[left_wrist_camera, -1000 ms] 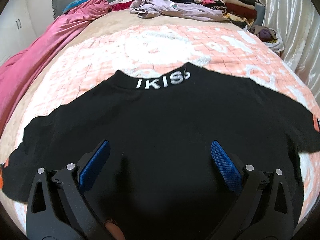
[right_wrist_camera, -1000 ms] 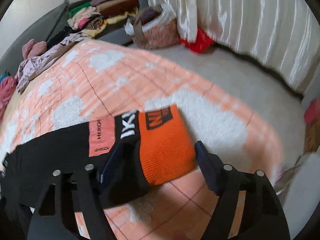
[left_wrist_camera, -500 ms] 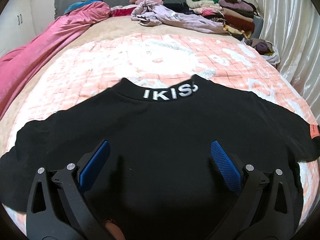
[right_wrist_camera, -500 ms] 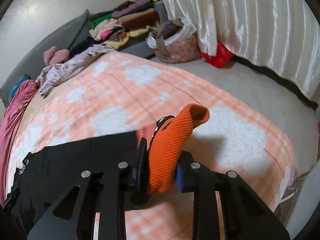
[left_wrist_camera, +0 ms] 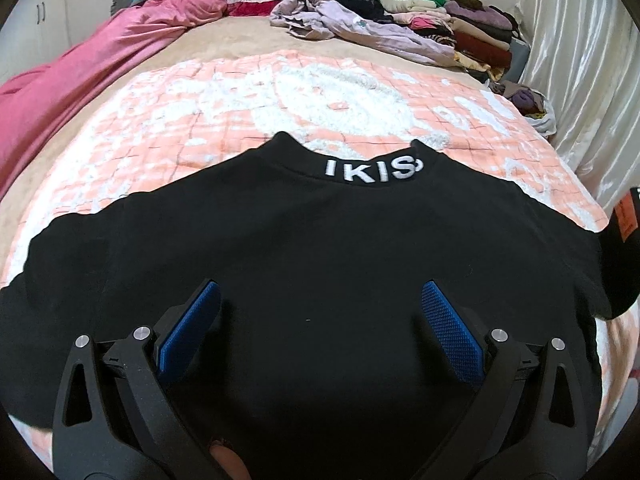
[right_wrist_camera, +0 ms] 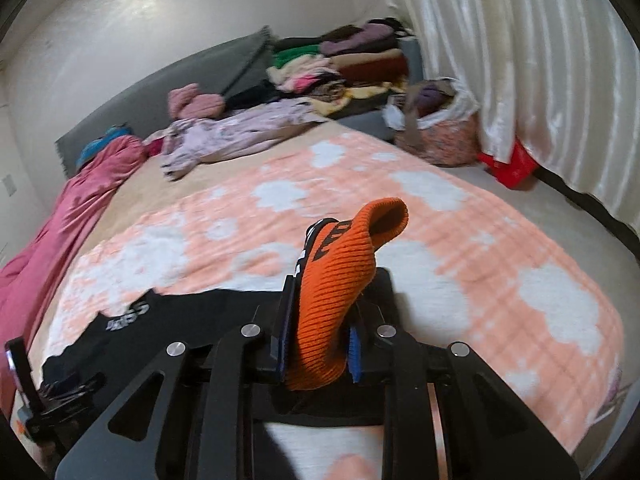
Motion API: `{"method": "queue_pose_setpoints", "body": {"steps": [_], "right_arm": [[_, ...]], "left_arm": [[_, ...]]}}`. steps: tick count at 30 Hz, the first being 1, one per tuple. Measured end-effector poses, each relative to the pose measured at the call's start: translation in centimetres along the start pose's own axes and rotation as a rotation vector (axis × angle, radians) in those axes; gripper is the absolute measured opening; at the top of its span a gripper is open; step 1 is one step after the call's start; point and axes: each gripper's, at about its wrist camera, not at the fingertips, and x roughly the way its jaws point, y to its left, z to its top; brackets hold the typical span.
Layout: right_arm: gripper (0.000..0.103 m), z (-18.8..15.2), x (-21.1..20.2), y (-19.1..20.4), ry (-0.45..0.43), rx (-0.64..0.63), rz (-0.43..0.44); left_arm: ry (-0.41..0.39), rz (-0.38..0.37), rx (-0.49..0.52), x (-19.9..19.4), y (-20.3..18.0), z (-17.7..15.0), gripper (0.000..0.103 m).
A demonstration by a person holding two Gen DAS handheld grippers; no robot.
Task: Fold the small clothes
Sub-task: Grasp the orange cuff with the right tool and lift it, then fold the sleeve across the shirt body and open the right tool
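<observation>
while spread above black sweater, left claw; right claw clamped on orange cuff.

Black sweatshirt hem hidden beneath the left claw, left sleeve end cut off by the frame's edge.

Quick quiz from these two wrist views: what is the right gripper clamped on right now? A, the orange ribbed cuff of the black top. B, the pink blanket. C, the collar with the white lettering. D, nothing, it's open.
A: in the right wrist view the right gripper has its jaws closed on the orange ribbed cuff of the black top, lifted off the bed.
</observation>
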Motion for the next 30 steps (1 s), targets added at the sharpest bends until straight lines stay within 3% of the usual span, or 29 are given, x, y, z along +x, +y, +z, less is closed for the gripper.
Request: {"method": "queue_pose_setpoints", "body": {"steps": [10,16,24,30], "right_arm": [[0.019,-1.9,2.2,9.7,0.070,-0.117,0.179],[0.019,-3.5,3.9,14.0,0.118,-0.173,0.239],[0.026,-5.0,5.1,17.1,0.180,-0.184,0.339],[0.026,-4.6,4.2,16.1,0.151,-0.176,0.329]], "left_arm": [[-0.019,-0.002,-0.048,-0.9,2.0,0.5,0.094],[-0.016,-0.008,-0.091,-1.0,3.7,0.8,0.094],[0.002,-0.061,-0.142,-0.5,5.1,0.9,0.094],[0.009,-0.116,-0.154,-0.3,4.9,0.6,0.094]]}}
